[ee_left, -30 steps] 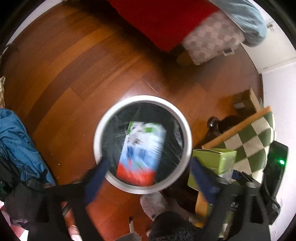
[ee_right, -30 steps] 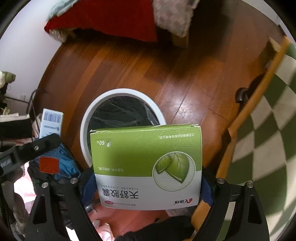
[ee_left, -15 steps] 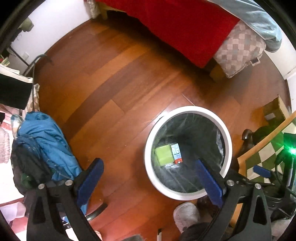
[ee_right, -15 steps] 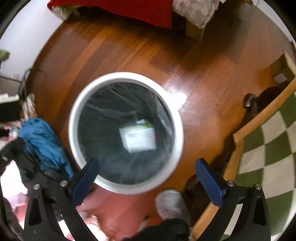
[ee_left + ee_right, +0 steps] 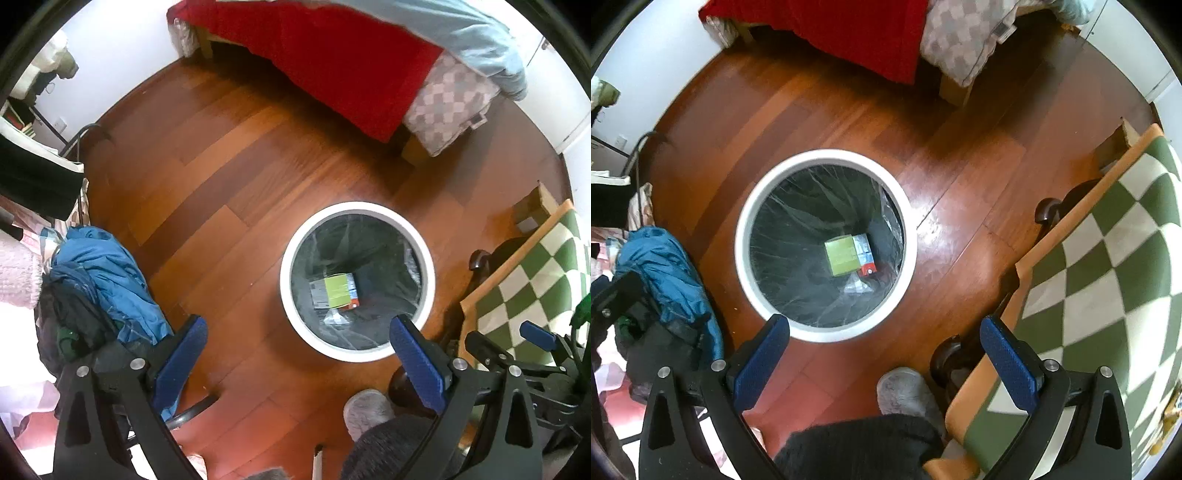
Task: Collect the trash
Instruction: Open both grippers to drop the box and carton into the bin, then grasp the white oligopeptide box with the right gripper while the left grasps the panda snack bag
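A round white-rimmed trash bin (image 5: pixel 284 258) (image 5: pixel 742 236) with a black liner stands on the wooden floor. A green box (image 5: pixel 334 290) (image 5: pixel 842 254) lies at its bottom on top of a blue, white and red box (image 5: pixel 354 293) (image 5: pixel 864 254). My left gripper (image 5: pixel 299 358) is open and empty, high above the floor, left of and nearer than the bin. My right gripper (image 5: pixel 882 358) is open and empty, high above the bin's near right side. The right gripper's finger (image 5: pixel 537 336) shows at the right of the left wrist view.
A bed with a red cover (image 5: pixel 332 55) (image 5: pixel 857 29) lies beyond. A table with a green checked cloth (image 5: pixel 535 277) (image 5: pixel 1108 258) is at the right. Blue clothing (image 5: pixel 99 273) (image 5: pixel 661 266) is piled at the left. A slippered foot (image 5: pixel 905 391) stands near the bin.
Both grippers let their boxes fall into the bin, the blue one first, then the green one. Both grippers have since risen, open and empty, so the bin looks smaller.
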A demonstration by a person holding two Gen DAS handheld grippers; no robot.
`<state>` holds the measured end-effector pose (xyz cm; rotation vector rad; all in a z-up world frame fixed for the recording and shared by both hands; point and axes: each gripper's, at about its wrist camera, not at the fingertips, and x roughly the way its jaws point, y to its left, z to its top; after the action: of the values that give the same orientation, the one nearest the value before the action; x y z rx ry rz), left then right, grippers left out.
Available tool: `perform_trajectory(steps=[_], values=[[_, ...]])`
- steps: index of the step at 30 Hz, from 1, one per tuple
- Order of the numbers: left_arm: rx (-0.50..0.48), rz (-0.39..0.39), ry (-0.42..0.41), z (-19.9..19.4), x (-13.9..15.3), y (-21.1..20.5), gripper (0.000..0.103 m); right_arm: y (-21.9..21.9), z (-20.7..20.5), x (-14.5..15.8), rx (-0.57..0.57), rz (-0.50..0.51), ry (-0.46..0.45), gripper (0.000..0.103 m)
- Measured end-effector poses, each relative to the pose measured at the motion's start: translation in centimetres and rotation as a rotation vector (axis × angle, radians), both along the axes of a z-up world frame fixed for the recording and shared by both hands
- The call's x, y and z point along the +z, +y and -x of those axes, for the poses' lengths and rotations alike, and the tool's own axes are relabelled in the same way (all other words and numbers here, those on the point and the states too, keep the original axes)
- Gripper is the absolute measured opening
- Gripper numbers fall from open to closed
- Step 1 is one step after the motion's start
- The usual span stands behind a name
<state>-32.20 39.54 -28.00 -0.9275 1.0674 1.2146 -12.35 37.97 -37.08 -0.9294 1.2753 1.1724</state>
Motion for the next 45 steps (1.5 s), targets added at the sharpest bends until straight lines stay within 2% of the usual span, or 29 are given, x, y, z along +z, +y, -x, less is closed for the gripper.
perform_trajectory(steps=[8, 18, 21, 26, 28, 31, 33, 37, 39, 40, 42, 45], values=[[-0.04, -0.12, -0.021, -0.8, 6.3, -3.8, 0.101, -4.1, -0.7, 7.2, -0.017, -0.128, 0.008, 0.103], [-0.064, -0.289, -0.023, -1.5, 14.1, -10.7, 0.101, -11.9, -2.3, 16.4, -0.052, -0.316, 0.058, 0.103], [-0.056, -0.332, 0.009, -2.7, 16.0, -12.6, 0.101, -14.6, -3.2, 19.0, -0.079, -0.374, 0.097, 0.103], [-0.11, -0.365, -0.026, -7.0, 17.5, -15.2, 0.101, -19.7, -6.7, 21.9, -0.169, -0.443, 0.174, 0.103], [-0.15, -0.363, -0.037, -9.7, 17.4, -16.1, 0.101, -22.2, -9.0, 22.4, -0.221, -0.458, 0.191, 0.103], [-0.246, -0.343, -0.053, -15.8, 15.5, -17.1, 0.101, -25.8, -13.6, 22.0, -0.32, -0.453, 0.196, 0.103], [-0.305, -0.302, -0.062, -19.7, 13.9, -17.8, 0.101, -28.2, -17.0, 21.3, -0.399, -0.439, 0.172, 0.103], [-0.47, -0.198, -0.081, -30.3, 9.4, -19.6, 0.102, -34.1, -25.2, 19.4, -0.582, -0.386, 0.09, 0.103], [-0.532, -0.172, -0.06, -34.9, 7.1, -21.0, 0.103, -37.0, -30.0, 18.4, -0.668, -0.347, 0.052, 0.102], [-0.573, -0.152, -0.039, -37.9, 5.5, -21.7, 0.103, -38.3, -32.2, 18.0, -0.699, -0.335, 0.031, 0.1], [-0.62, -0.116, -0.01, -41.5, 3.4, -22.7, 0.103, -40.7, -37.0, 16.9, -0.753, -0.301, -0.022, 0.088], [-0.693, -0.055, 0.047, -47.5, 0.1, -24.4, 0.103, -43.4, -43.8, 14.6, -0.774, -0.205, -0.105, 0.081]])
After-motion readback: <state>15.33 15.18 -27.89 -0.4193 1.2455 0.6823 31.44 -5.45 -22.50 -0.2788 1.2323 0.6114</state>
